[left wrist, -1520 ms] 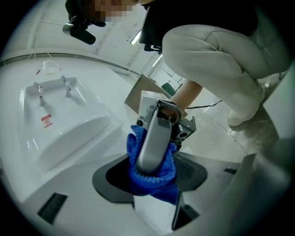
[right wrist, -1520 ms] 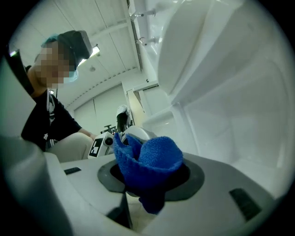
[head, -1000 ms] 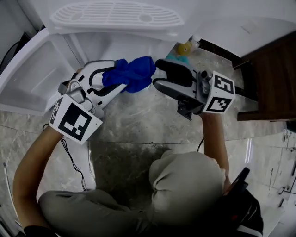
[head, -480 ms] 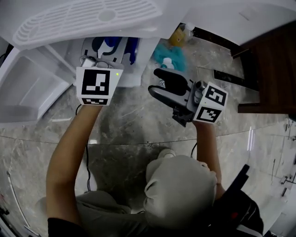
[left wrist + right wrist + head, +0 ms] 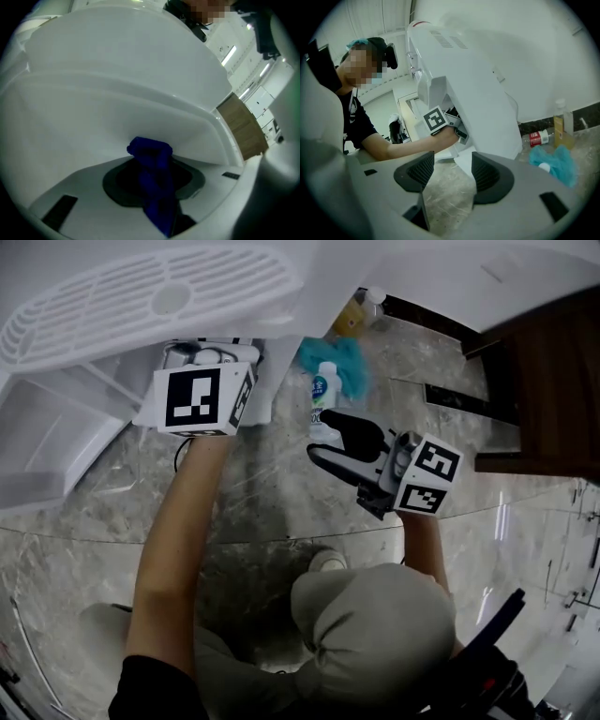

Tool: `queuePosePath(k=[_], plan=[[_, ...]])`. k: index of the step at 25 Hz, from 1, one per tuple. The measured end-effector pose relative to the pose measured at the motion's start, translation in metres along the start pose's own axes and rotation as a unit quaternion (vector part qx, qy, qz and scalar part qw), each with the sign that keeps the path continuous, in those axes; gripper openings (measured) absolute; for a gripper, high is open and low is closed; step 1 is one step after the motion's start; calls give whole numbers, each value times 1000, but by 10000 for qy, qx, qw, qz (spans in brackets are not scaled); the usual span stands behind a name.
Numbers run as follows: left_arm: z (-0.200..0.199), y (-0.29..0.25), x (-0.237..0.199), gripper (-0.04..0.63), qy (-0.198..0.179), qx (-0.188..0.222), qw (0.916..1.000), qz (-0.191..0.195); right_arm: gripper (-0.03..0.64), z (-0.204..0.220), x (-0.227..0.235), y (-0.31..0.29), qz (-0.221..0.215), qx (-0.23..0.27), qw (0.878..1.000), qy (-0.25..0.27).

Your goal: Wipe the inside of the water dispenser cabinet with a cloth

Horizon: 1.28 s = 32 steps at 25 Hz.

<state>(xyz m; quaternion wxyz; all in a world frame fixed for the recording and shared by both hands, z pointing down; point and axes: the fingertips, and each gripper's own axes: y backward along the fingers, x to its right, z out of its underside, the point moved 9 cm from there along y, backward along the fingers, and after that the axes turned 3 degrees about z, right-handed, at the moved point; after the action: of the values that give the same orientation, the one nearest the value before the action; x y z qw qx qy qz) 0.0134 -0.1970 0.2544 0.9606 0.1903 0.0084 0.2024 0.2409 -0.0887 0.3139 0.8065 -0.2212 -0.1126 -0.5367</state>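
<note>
Left arm (image 5: 173, 540) is stretched forward. The left gripper (image 5: 154, 201) is pushed into the cabinet (image 5: 117, 103) under the water dispenser (image 5: 159, 296) top. From the head view only its marker cube (image 5: 197, 399) shows. Its jaws are closing with the blue cloth (image 5: 150, 154) pinched between them.

Right gripper (image 5: 325, 435) is held low over the floor (image 5: 272, 512), apart from the dispenser. Its jaws are wide and nothing is in them.

Room: white walls sit close around the left gripper, and the door panel (image 5: 47, 446) is swung out to the left. A bottle (image 5: 323, 395) and a teal rag (image 5: 339, 357) lie on the floor beside the dispenser's right corner, near the right gripper.

Cloth is deep blue and crumpled, with its bunched end up at the curved inner wall. Can't tell if it touches.
</note>
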Motion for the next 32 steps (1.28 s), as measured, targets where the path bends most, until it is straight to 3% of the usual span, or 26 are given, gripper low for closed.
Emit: queuePosePath(k=[7, 16, 24, 32], plan=[[14, -37, -21, 123, -783, -281, 9961, 291, 244, 12, -1, 3, 51, -83, 9997, -232], [9, -20, -9, 123, -622, -88, 9977, 259, 244, 17, -6, -8, -58, -91, 9994, -319], [11, -44, -23, 123, -850, -306, 9951, 392, 244, 21, -8, -5, 20, -187, 9990, -396], [7, -13, -8, 123, -786, -369, 9951, 468, 244, 26, -8, -18, -30, -71, 9984, -555]])
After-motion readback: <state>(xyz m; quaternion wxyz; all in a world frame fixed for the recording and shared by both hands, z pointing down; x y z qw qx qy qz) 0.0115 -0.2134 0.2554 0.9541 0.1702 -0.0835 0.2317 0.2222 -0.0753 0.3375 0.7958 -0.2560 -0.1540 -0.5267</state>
